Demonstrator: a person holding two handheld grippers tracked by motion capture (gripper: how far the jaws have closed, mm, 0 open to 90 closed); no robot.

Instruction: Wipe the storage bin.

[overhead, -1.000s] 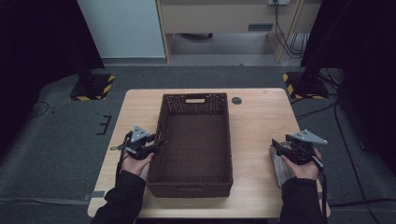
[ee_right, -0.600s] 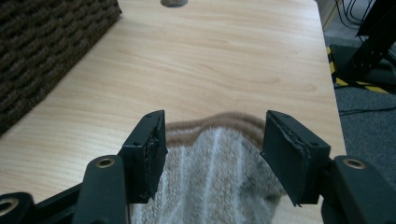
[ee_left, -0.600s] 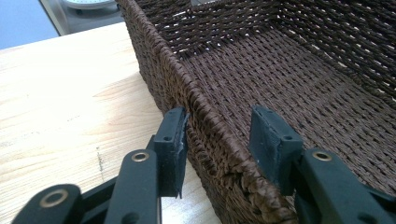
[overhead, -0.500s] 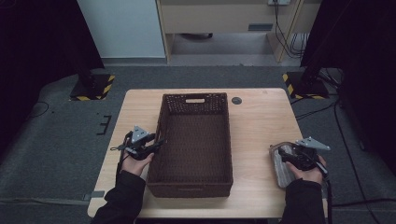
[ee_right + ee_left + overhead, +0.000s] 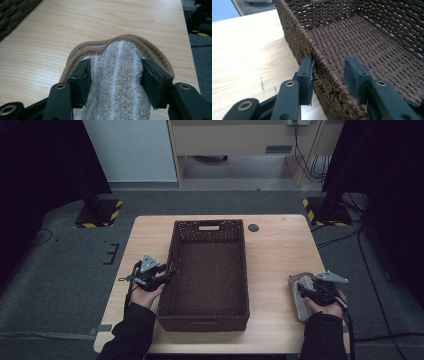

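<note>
Over the slipper [image 5: 117, 75], right claw [image 5: 115, 77] has sunk, jaws closing

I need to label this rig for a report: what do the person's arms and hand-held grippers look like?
Dark long sleeves cover both forearms. Each hand-held gripper, left and right, is black with two flat-padded jaws, brass-coloured rivets, a grey three-cornered plate on top and a trailing black cable.

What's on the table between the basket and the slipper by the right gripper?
Nothing: between the basket and the slipper lies bare wooden table. The high view shows it, and the right gripper view shows plain wood from the slipper toward the basket's corner.
</note>
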